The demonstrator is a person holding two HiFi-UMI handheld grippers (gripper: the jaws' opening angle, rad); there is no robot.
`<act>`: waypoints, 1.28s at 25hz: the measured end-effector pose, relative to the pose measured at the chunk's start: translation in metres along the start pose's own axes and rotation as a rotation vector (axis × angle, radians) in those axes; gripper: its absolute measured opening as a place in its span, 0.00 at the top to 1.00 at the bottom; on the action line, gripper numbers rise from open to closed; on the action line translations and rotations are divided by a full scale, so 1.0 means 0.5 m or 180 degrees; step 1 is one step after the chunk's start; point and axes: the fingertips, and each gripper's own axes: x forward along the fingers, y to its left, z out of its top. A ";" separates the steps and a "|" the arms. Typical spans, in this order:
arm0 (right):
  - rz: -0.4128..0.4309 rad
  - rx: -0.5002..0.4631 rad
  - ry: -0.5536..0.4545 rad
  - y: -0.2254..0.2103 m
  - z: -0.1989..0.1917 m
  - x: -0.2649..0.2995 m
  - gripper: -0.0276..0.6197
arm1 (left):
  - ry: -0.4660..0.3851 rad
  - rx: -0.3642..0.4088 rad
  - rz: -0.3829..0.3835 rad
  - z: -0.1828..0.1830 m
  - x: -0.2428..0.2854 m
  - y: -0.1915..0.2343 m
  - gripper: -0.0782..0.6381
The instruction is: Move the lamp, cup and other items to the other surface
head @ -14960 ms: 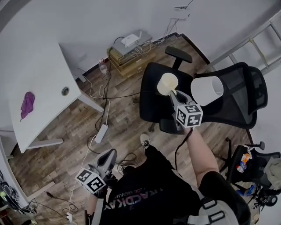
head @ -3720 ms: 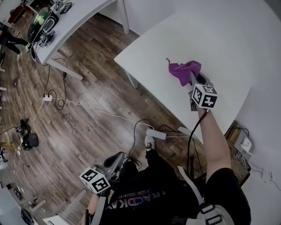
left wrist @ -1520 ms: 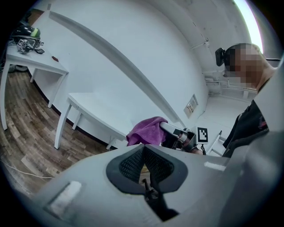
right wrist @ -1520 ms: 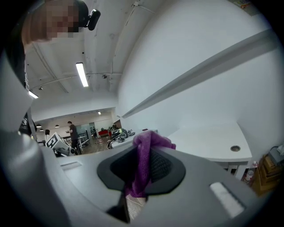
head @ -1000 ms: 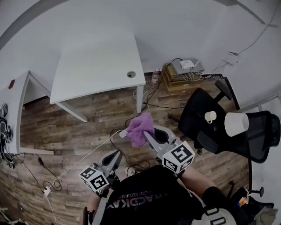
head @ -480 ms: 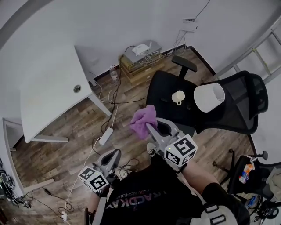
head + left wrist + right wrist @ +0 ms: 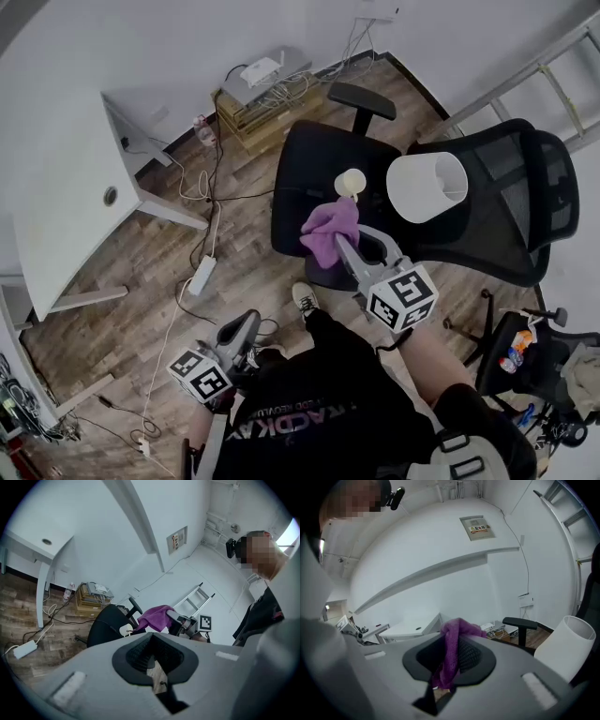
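My right gripper [image 7: 341,242] is shut on a purple cloth [image 7: 329,229] that bunches over its tips, above the front of a black office chair's seat [image 7: 305,169]. A cream cup [image 7: 351,181] stands on that seat just beyond the cloth. The white lamp shade [image 7: 427,187] rests at the seat's right, by the mesh backrest. In the right gripper view the cloth [image 7: 452,651] hangs between the jaws and the lamp shade [image 7: 565,644] shows at the right. My left gripper [image 7: 241,329] hangs low by the person's leg, shut and holding nothing. The left gripper view shows the cloth [image 7: 157,617] and cup [image 7: 125,630].
A white desk [image 7: 56,197] stands at the left. A cardboard box with a router and cables [image 7: 258,94] sits against the wall, and a power strip [image 7: 202,275] lies on the wood floor. A ladder [image 7: 553,66] leans at the back right. Another chair [image 7: 534,361] holds clutter.
The person has turned from the desk toward the chair. My right gripper has carried the purple cloth up over the seat, close to the cup. The left gripper stays low.
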 end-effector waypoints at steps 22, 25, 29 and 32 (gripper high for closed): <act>-0.0071 -0.0041 0.1666 -0.307 -0.399 0.168 0.87 | 0.0291 -0.0481 0.0514 -0.051 0.077 0.069 0.89; 0.0001 0.0140 0.1857 -0.323 -0.449 0.191 0.86 | 0.0266 -0.0517 0.0577 -0.056 0.071 0.072 0.89; -0.0012 0.0345 0.2018 -0.348 -0.500 0.214 0.86 | 0.0234 -0.0573 0.0645 -0.069 0.063 0.077 0.89; -0.0042 0.0433 0.2181 -0.365 -0.541 0.222 0.85 | 0.0210 -0.0611 0.0694 -0.077 0.056 0.079 0.89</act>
